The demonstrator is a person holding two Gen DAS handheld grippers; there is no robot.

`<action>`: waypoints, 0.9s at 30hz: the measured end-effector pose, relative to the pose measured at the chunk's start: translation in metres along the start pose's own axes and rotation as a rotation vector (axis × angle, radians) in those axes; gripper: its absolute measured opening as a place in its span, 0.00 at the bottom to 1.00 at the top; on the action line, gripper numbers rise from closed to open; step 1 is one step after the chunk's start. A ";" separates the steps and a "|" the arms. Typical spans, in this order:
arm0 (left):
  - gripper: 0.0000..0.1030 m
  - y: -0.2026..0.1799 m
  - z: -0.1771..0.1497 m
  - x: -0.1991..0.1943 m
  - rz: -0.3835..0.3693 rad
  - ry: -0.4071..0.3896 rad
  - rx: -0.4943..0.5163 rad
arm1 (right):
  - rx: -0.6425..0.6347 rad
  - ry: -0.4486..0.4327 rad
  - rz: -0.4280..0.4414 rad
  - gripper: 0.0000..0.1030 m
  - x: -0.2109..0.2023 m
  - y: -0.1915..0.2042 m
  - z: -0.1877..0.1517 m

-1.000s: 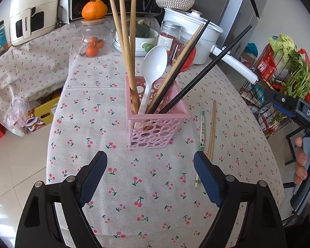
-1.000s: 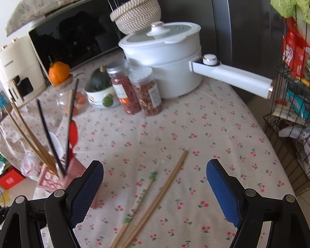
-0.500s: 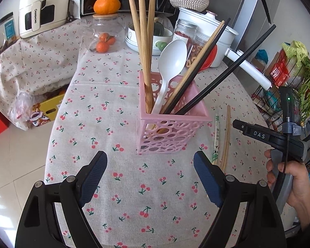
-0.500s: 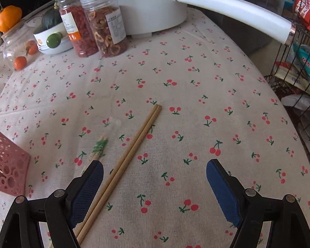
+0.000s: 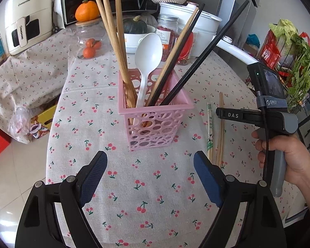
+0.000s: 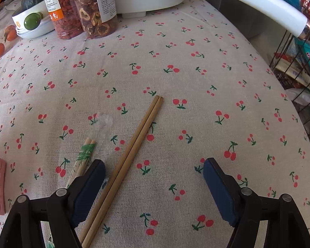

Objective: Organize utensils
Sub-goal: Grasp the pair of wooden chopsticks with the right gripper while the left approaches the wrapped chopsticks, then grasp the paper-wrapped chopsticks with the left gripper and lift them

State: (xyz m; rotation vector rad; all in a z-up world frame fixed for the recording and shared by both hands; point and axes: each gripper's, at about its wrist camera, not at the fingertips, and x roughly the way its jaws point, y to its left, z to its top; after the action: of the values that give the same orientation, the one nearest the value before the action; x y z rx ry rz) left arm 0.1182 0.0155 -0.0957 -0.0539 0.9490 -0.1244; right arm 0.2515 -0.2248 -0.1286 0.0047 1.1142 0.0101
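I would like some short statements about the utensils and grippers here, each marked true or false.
1. A white spoon stands in the pink holder. True.
2. The right gripper is shut on the brown chopsticks. False: it is open, and the chopsticks lie on the tablecloth.
3. The wrapped chopsticks lie left of the brown pair in the right wrist view. True.
4. The left gripper holds the holder. False: it is open, short of the holder.
5. All chopsticks in the holder are black. False: several are wooden.

Chopsticks right of holder
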 end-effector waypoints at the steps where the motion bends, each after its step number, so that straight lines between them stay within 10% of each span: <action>1: 0.85 -0.002 -0.001 0.000 0.000 0.001 0.010 | -0.002 0.004 0.005 0.62 -0.002 -0.002 -0.001; 10: 0.85 -0.037 -0.009 -0.002 -0.018 0.012 0.117 | 0.000 0.079 0.086 0.10 -0.014 -0.033 -0.014; 19: 0.82 -0.099 -0.015 0.004 -0.048 0.073 0.212 | 0.065 0.161 0.109 0.08 -0.029 -0.073 -0.035; 27: 0.54 -0.125 0.015 0.063 -0.050 0.199 0.136 | 0.160 0.170 0.155 0.08 -0.038 -0.111 -0.044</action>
State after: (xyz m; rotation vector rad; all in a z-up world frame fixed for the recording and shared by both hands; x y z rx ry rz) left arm 0.1557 -0.1171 -0.1251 0.0614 1.1358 -0.2431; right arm 0.1964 -0.3362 -0.1148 0.2367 1.2799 0.0612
